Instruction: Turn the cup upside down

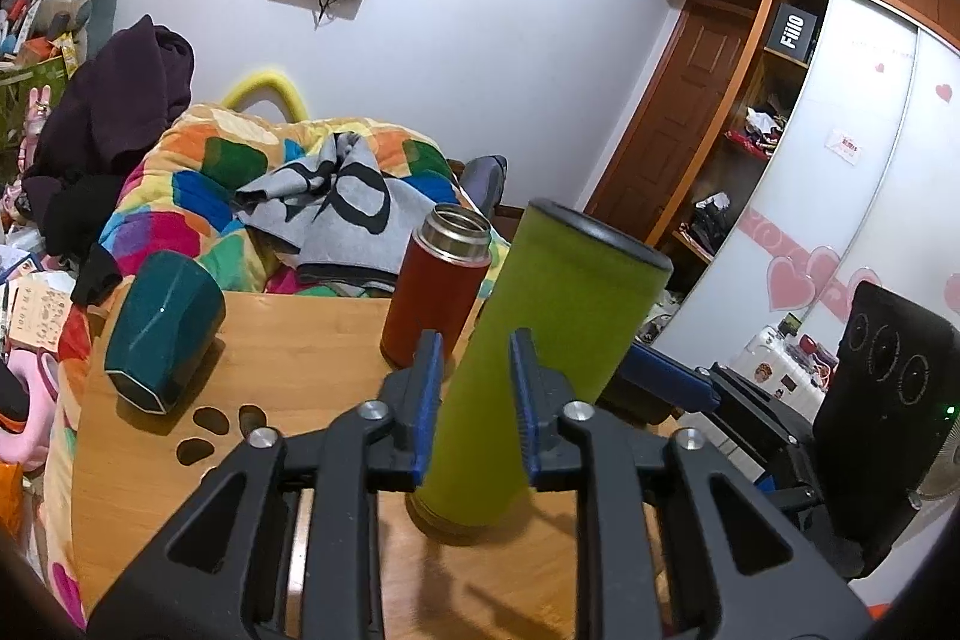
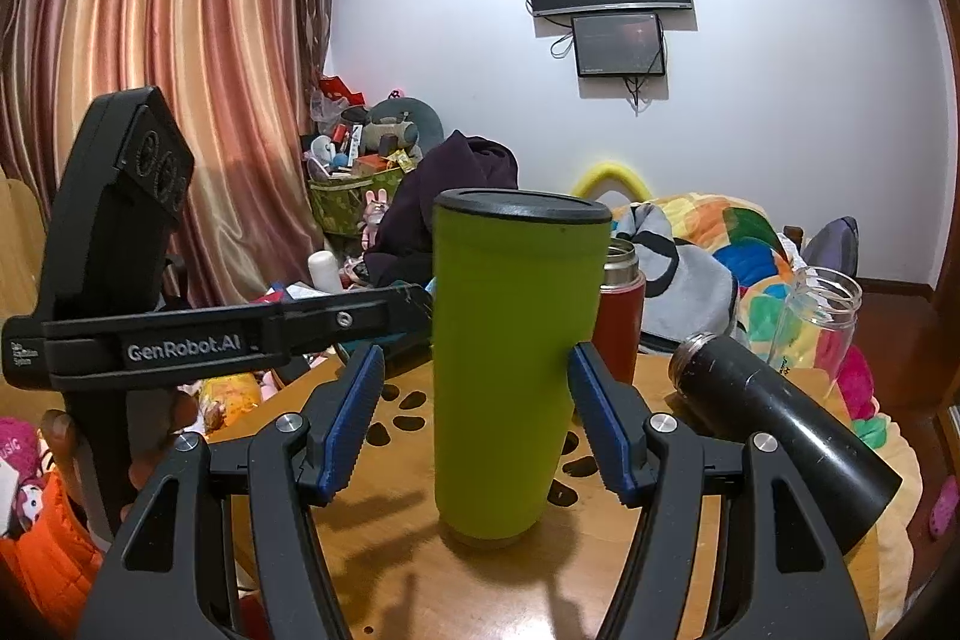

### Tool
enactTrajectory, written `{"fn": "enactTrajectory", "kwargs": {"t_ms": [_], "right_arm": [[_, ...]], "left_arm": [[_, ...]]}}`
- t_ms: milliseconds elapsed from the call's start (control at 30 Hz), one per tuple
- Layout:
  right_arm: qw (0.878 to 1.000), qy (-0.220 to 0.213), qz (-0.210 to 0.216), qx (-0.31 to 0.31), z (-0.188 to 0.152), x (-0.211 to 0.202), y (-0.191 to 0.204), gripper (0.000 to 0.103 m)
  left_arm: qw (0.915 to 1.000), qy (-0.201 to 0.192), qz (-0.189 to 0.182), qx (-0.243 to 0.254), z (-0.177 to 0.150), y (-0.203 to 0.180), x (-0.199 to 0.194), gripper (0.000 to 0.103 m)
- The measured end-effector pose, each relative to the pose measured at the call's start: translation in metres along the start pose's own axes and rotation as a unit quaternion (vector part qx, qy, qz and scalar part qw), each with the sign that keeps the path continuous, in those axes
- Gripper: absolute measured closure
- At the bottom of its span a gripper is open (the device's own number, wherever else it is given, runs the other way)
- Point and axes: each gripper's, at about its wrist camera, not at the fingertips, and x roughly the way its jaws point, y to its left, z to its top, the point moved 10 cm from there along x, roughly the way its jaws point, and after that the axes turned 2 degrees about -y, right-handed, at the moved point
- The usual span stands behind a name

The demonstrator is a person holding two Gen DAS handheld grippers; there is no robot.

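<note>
A tall green cup (image 1: 540, 352) stands on the wooden table (image 1: 300, 358) with its dark base up and its narrow mouth end down. It also shows in the right wrist view (image 2: 510, 364). My left gripper (image 1: 477, 400) is open, its blue pads on either side of the cup with small gaps. My right gripper (image 2: 474, 418) is open, its pads flanking the cup; the right pad is at the cup's wall, the left pad is apart. The left gripper's body (image 2: 180, 340) reaches in from the left in the right wrist view.
A red flask (image 1: 438, 292) stands open behind the green cup. A teal cup (image 1: 162, 334) lies tilted at the table's left. A black flask (image 2: 786, 430) lies on its side at the right, next to a clear jar (image 2: 816, 322). A bed with a colourful quilt (image 1: 240, 184) lies beyond.
</note>
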Motion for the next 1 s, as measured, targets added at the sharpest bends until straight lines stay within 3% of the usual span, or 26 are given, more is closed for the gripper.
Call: {"fn": "enactTrajectory", "kwargs": {"t_ms": [200, 233, 267, 300, 333, 367, 433, 467, 600, 667, 700, 767, 800, 1000], "right_arm": [[1.0, -0.022, -0.013, -0.014, 0.0, -0.005, 0.0, 0.043], [0.999, -0.031, -0.018, -0.013, 0.0, -0.007, -0.006, 0.041], [0.999, -0.027, -0.02, -0.009, -0.001, -0.004, -0.013, 0.038], [1.0, -0.013, -0.021, 0.001, -0.003, 0.006, -0.022, 0.031], [1.0, 0.005, -0.02, 0.012, -0.006, 0.017, -0.032, 0.031], [1.0, 0.017, -0.014, 0.019, -0.007, 0.025, -0.037, 0.031], [0.997, 0.056, 0.006, 0.049, -0.016, 0.046, -0.049, 0.032], [0.996, 0.063, 0.013, 0.059, -0.019, 0.052, -0.052, 0.033], [0.993, 0.089, 0.024, 0.07, -0.031, 0.063, -0.051, 0.042], [0.991, 0.112, 0.026, 0.066, -0.037, 0.071, -0.047, 0.047], [0.99, 0.123, 0.025, 0.06, -0.041, 0.074, -0.044, 0.059], [0.99, 0.132, 0.026, 0.051, -0.045, 0.075, -0.041, 0.064], [0.99, 0.127, 0.025, 0.048, -0.044, 0.074, -0.04, 0.064], [0.994, 0.101, 0.021, 0.029, -0.037, 0.063, -0.039, 0.064]], "left_arm": [[0.9998, -0.014, -0.001, 0.012, 0.001, -0.001, -0.01, 0.071], [0.9997, -0.018, 0.005, 0.013, 0.002, 0.003, -0.012, 0.063], [0.9993, -0.024, 0.024, 0.016, 0.006, 0.013, -0.012, 0.048], [0.9979, -0.035, 0.052, 0.017, 0.011, 0.027, -0.011, 0.041], [0.9969, -0.038, 0.066, 0.018, 0.016, 0.04, -0.004, 0.037], [0.9977, -0.013, 0.067, 0.002, 0.014, 0.054, 0.01, 0.037], [0.9971, 0.045, 0.012, -0.059, 0.003, 0.065, 0.034, 0.037], [0.9953, 0.06, -0.011, -0.075, -0.002, 0.066, 0.042, 0.038], [0.9929, 0.102, 0.008, -0.06, -0.027, 0.072, 0.07, 0.039], [0.9916, 0.119, 0.016, -0.05, -0.032, 0.069, 0.077, 0.05], [0.991, 0.124, 0.02, -0.045, -0.033, 0.069, 0.077, 0.053], [0.9885, 0.145, 0.022, -0.038, -0.042, 0.067, 0.081, 0.075], [0.9869, 0.156, 0.022, -0.034, -0.047, 0.065, 0.084, 0.079], [0.9906, 0.121, 0.056, 0.03, -0.043, 0.052, 0.071, 0.081]]}}
